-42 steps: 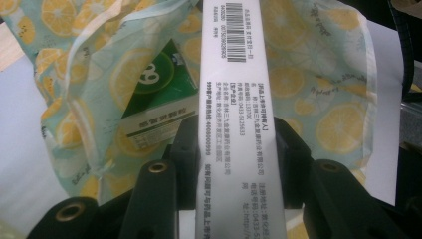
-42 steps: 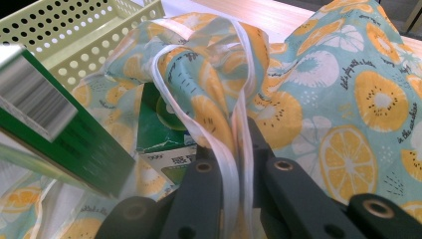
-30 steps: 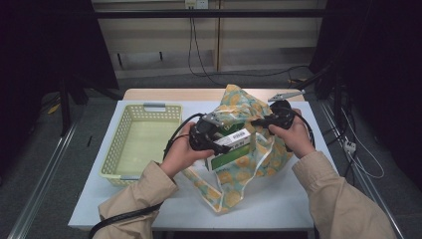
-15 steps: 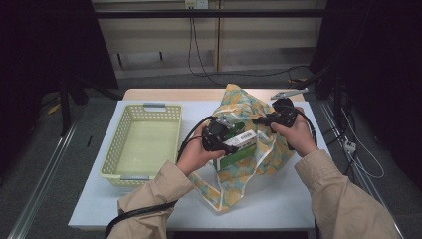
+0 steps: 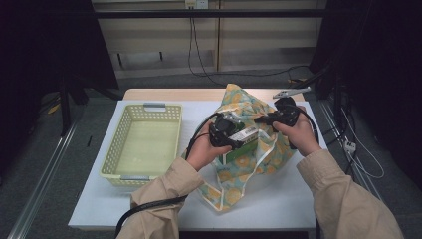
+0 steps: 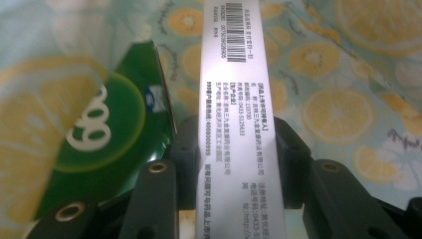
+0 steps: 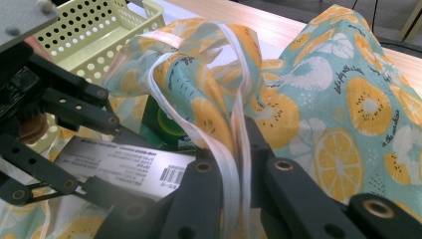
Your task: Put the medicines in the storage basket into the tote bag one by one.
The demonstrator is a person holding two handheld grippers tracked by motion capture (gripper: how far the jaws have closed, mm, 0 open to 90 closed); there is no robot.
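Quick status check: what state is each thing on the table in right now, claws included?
Fruit-print bag: on the table, mouth held open.
Bag strap: pinched, pulled taut.
Green box: held at the bag's mouth.
Yellow basket: upright, nothing in it.
Left claw: shut on the box.
Right claw: shut on the strap.

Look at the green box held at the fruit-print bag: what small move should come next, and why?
Probably lower the green box further into the bag. The left gripper is clamped on the box's white side, part of the box sits above the opening, and the right gripper pinches the bag's handle, holding the mouth open.
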